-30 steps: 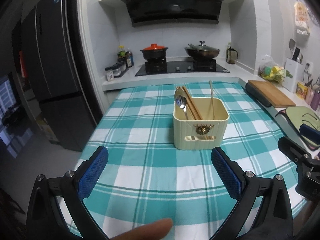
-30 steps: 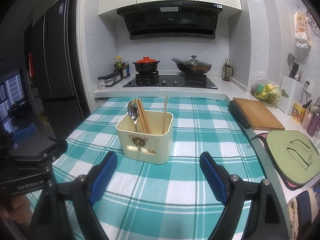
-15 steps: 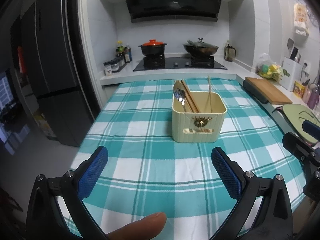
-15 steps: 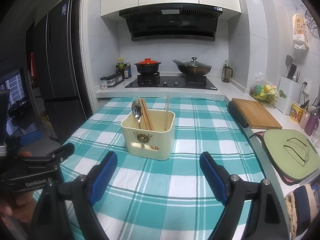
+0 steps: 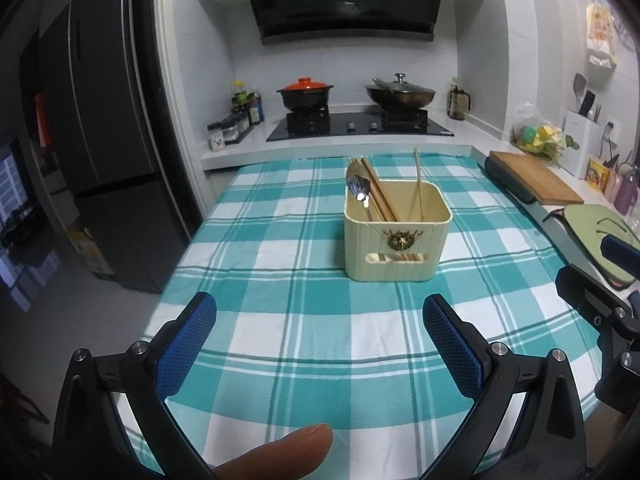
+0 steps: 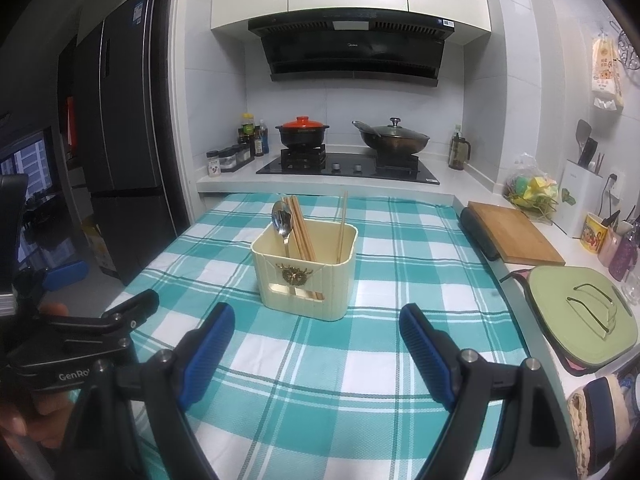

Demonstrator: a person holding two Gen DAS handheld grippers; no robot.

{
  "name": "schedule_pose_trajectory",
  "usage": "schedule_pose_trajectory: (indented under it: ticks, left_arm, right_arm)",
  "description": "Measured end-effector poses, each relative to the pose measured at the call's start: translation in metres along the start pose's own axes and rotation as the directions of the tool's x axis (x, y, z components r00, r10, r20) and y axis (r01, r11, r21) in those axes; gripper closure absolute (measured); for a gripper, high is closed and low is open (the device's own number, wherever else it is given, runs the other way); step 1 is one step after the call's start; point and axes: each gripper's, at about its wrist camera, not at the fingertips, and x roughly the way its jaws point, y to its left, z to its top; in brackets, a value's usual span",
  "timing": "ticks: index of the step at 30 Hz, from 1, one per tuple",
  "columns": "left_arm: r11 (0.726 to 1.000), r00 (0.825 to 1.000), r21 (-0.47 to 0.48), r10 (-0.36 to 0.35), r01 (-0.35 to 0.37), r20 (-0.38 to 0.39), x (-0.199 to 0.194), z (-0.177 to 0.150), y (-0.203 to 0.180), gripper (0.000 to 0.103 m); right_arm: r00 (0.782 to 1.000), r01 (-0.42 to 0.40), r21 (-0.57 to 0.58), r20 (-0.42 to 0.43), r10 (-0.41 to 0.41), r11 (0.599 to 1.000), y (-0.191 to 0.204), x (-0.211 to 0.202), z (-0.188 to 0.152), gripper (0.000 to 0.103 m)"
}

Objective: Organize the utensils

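Note:
A cream utensil holder (image 5: 396,236) stands on the teal checked tablecloth (image 5: 304,320); it also shows in the right wrist view (image 6: 306,270). In it stand a metal spoon (image 5: 357,188), a bundle of wooden chopsticks (image 5: 380,196) and one single chopstick (image 5: 418,184). The same spoon (image 6: 281,218) and chopsticks (image 6: 302,226) show in the right wrist view. My left gripper (image 5: 319,336) is open and empty, well short of the holder. My right gripper (image 6: 316,344) is open and empty, also short of it, to the right of the left gripper.
A stove with an orange-lidded pot (image 6: 302,132) and a wok (image 6: 394,140) is behind the table. A wooden cutting board (image 6: 514,236) and a green mat (image 6: 582,316) lie on the right counter. A dark fridge (image 6: 116,132) stands left.
Both grippers have pulled back and risen a little, so the holder looks farther away. Both stay open and empty.

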Motion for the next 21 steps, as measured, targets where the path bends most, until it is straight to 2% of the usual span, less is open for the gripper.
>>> schedule_pose_trajectory:
  ticks: [21]
  left_arm:
    - [1.000,1.000,0.001,-0.002,0.002,0.014,-0.0086,0.0042,0.0017,0.000]
  right_arm:
    - [1.000,-0.001,-0.019,0.007,0.001,1.000,0.0082,-0.0057,0.0038,0.017]
